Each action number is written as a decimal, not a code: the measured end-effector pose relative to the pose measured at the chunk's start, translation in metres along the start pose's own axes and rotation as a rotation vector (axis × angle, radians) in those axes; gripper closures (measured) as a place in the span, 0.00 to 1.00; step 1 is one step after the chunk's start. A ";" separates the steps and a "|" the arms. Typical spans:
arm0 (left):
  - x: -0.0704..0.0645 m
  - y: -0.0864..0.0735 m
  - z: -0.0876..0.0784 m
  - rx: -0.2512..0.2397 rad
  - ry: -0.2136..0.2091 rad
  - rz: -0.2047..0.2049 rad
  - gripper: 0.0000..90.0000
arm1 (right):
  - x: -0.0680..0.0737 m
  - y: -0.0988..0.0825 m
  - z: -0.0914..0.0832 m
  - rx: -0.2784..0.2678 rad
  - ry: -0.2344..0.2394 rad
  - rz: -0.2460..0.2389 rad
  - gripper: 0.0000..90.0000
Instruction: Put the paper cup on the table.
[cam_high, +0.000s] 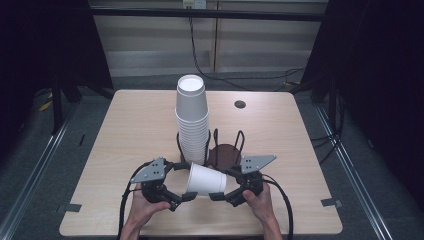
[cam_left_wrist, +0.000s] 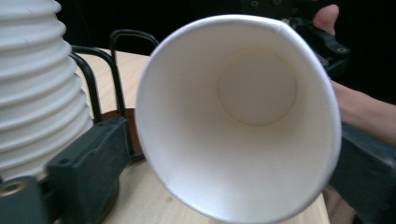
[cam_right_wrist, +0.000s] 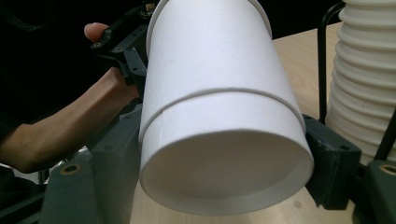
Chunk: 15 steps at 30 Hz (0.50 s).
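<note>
The cup (cam_high: 206, 179) lay on its side just in front of the stack (cam_high: 192, 122), its mouth toward the left gripper (cam_high: 181, 198). Both grippers, the right (cam_high: 218, 196) at its base, apparently pinched it.

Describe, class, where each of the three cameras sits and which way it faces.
High view: above the table's near edge, looking forward and down at the cup stack; forearms, both grippers show.
Left gripper view: on the left gripper, looking into the paper cup's mouth.
Right gripper view: on the right gripper, facing the cup's base.
All share the cup and stack.
</note>
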<state>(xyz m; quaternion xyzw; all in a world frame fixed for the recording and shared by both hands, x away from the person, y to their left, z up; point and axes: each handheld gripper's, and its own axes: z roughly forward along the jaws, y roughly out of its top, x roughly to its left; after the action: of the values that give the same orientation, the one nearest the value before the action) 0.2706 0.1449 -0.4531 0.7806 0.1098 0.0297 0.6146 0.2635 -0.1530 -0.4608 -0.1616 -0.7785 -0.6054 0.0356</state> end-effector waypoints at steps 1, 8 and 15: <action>0.000 0.000 0.000 -0.004 -0.024 -0.001 0.09 | 0.001 0.000 -0.001 -0.005 0.007 -0.002 0.27; 0.003 0.001 0.008 -0.019 -0.048 -0.009 0.00 | 0.003 0.002 -0.001 -0.011 0.012 -0.020 0.27; 0.004 0.001 0.013 -0.038 -0.077 -0.009 0.04 | 0.003 0.001 0.003 -0.004 0.018 -0.026 0.27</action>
<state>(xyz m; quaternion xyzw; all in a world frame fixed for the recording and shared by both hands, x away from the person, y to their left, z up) 0.2765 0.1333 -0.4553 0.7690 0.0890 -0.0007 0.6330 0.2617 -0.1493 -0.4596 -0.1461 -0.7791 -0.6086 0.0344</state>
